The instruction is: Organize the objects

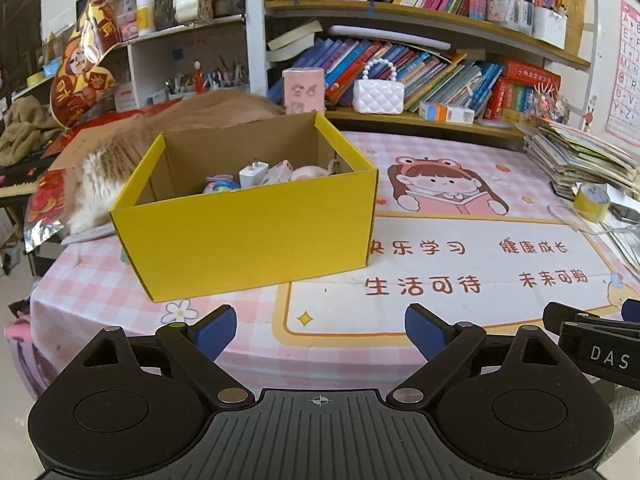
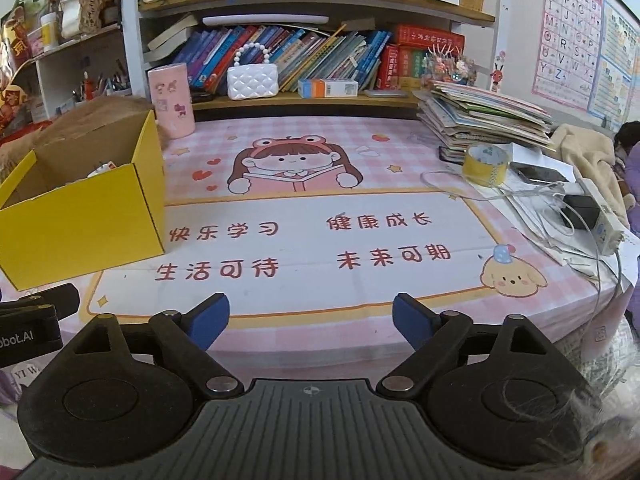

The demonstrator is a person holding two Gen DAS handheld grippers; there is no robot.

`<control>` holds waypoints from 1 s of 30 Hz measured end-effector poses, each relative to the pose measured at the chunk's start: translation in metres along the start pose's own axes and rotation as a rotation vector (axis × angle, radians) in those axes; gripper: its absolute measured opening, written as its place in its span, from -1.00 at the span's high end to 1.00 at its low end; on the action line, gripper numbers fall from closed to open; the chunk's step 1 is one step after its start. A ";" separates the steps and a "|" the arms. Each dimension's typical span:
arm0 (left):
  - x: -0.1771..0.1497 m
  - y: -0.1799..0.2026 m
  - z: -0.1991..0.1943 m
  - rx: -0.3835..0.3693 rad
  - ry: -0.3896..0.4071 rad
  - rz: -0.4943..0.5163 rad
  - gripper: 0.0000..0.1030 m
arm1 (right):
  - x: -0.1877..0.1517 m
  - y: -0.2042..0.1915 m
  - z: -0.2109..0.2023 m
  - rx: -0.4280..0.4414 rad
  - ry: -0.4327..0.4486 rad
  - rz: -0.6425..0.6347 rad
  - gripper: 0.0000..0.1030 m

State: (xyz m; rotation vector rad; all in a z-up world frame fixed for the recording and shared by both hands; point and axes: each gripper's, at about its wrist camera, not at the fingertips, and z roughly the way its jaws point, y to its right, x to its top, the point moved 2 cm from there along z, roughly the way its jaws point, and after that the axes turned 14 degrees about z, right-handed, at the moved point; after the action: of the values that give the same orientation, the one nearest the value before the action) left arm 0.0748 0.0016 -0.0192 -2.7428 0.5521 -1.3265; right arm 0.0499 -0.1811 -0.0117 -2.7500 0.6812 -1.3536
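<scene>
left gripper (image 1: 320, 330) jaws spread wide, blue pads (image 1: 218, 330) apart, nothing between them, hovering over the near edge of the table (image 1: 440, 304) with its pink checked cartoon mat. right gripper (image 2: 310, 320) same story, jaws wide, nothing held, also at the near edge; its tip shows at the right border of the left wrist view. yellow cardboard box (image 1: 248, 236) sits open on the left half of the table, just beyond the left gripper, its near wall facing the camera. inside the box, small items piled at the bottom: a white charger plug (image 1: 253, 173), a pale pink round thing (image 1: 308, 172), a blue-and-pink toy (image 1: 219, 185), others too jumbled to tell. in the right wrist view the box is at the left edge of the table. a fluffy ginger-and-white cat (image 1: 120, 160) lies right behind the box at the table's left edge, fur touching or nearly touching the back wall. pink cylinder container (image 2: 171, 100) stands upright at the far edge near the box's far right corner. yellow tape roll (image 2: 485, 165) at the right edge, beside a stack of books (image 2: 484, 116). cables and a white power strip (image 2: 600, 216) near the right near corner. white quilted handbag (image 2: 253, 80) on the shelf behind the table
</scene>
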 end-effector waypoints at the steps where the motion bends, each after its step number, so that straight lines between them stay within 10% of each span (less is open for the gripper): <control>1: 0.000 0.001 0.000 0.000 -0.001 0.001 -0.82 | 0.000 0.001 0.000 0.001 -0.001 0.001 -0.75; 30: -0.003 0.009 0.001 0.043 -0.034 0.017 -0.91 | -0.005 -0.007 -0.002 0.007 -0.009 -0.044 -0.95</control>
State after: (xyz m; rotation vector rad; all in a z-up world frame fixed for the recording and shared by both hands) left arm 0.0706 -0.0057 -0.0239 -2.7151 0.5363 -1.2698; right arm 0.0486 -0.1726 -0.0128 -2.7805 0.6179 -1.3479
